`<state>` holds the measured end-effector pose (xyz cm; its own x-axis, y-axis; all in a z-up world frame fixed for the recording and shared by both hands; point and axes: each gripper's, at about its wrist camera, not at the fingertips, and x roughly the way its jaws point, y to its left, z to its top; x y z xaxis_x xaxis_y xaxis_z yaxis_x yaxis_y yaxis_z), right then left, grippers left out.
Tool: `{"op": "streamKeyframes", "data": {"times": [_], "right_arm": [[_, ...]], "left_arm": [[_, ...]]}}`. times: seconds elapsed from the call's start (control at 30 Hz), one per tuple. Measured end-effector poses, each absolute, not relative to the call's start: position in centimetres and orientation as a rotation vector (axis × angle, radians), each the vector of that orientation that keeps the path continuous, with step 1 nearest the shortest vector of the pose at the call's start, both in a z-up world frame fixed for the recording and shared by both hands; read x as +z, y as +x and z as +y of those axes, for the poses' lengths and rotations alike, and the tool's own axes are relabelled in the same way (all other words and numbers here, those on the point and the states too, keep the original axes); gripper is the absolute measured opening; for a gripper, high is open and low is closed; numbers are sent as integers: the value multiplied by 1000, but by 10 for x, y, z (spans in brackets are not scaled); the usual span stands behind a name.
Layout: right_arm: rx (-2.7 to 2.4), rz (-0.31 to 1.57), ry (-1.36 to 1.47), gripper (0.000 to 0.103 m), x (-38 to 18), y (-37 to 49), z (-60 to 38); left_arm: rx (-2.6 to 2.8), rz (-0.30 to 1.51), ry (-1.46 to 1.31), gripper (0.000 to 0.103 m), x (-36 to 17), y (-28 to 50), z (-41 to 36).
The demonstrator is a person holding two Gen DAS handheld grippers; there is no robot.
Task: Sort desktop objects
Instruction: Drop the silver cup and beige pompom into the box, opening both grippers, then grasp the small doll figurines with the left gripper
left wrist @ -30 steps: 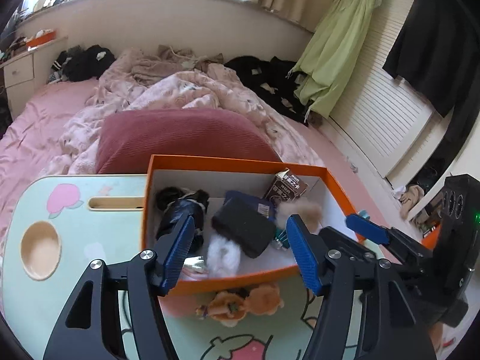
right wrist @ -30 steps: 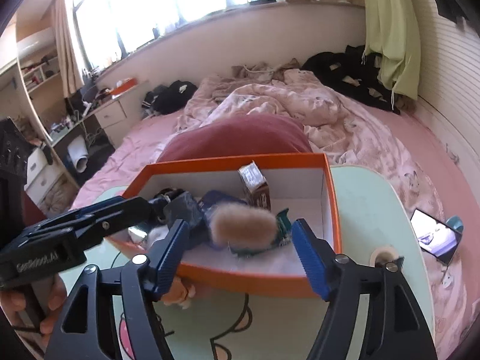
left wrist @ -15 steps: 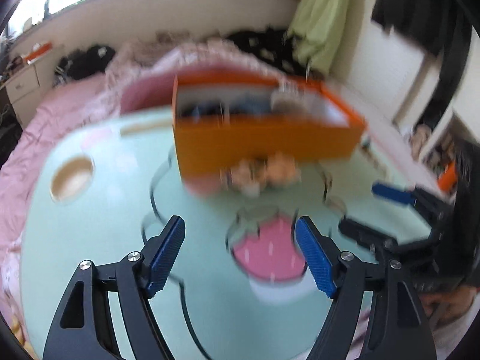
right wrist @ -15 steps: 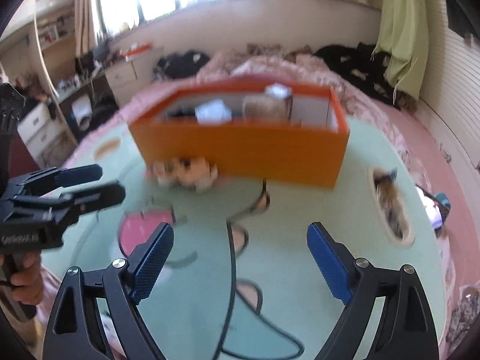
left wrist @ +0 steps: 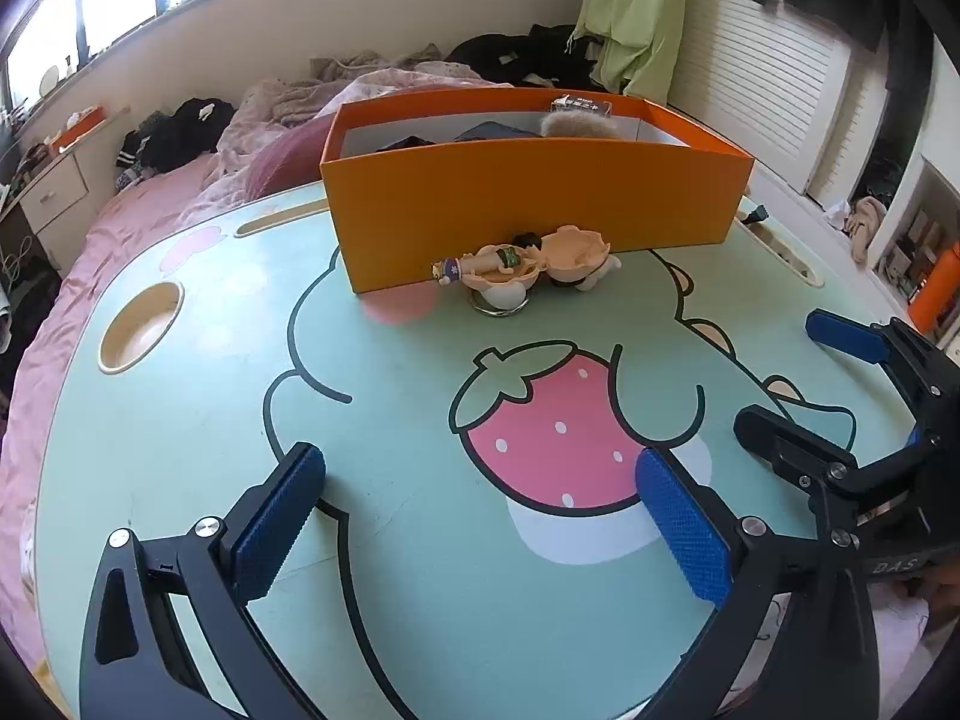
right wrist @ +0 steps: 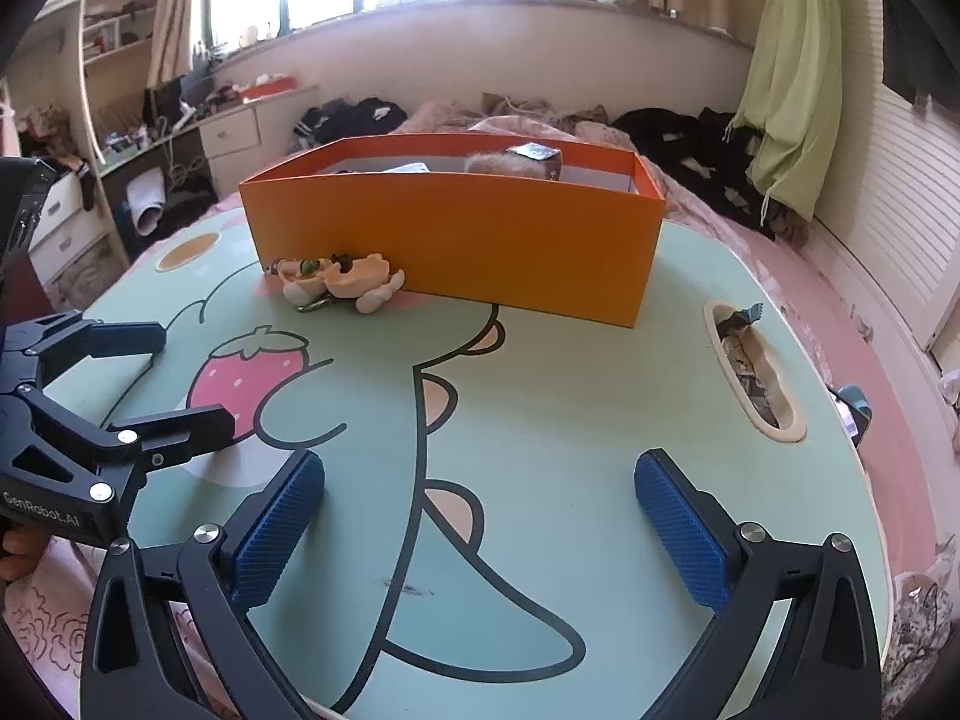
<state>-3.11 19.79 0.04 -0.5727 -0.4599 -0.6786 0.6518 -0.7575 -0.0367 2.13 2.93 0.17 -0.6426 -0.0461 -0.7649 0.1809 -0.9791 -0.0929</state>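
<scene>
Both claws hang over the mint-green tabletop with nothing between their blue pads. From the left wrist view, the left claw [left wrist: 480, 516] has its jaws opening wide above the printed strawberry [left wrist: 558, 426], empty. Beyond it the orange box [left wrist: 540, 204] stands on the far part of the tabletop [left wrist: 180, 450], with dark items, a fluffy beige thing [left wrist: 579, 125] and a small carton [left wrist: 581, 103] showing over its rim. A little figurine keychain [left wrist: 522, 270] lies on the tabletop against the near wall of the box, outside it. The right claw [left wrist: 780, 384] juts in from the right edge, also spread and empty. A round cup recess [left wrist: 141, 327] sits in the tabletop at left.

From the right wrist view, the right claw [right wrist: 480, 522] is likewise opening, its pads well apart over bare tabletop [right wrist: 570, 420] and gripping nothing. The orange box [right wrist: 468, 234] stands ahead, with the figurine keychain [right wrist: 342, 279] touching its near wall toward the left corner. A slot [right wrist: 753, 372] in the tabletop at right holds wrappers. The left claw [right wrist: 174, 378] reaches in from the left, released, over the strawberry [right wrist: 240, 372]. Behind lies a bed [right wrist: 840, 312] with pink sheets.
</scene>
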Motion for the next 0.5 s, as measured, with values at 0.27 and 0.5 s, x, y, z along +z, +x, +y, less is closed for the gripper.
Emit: {"op": "streamKeyframes", "data": {"times": [0.27, 0.5], "right_arm": [[-2303, 372, 868, 103, 1, -30, 199], [-2303, 372, 869, 103, 1, -30, 199]], "left_arm": [[-2726, 244, 1260, 103, 1, 21, 29], [-2724, 244, 1259, 103, 1, 21, 29]]}}
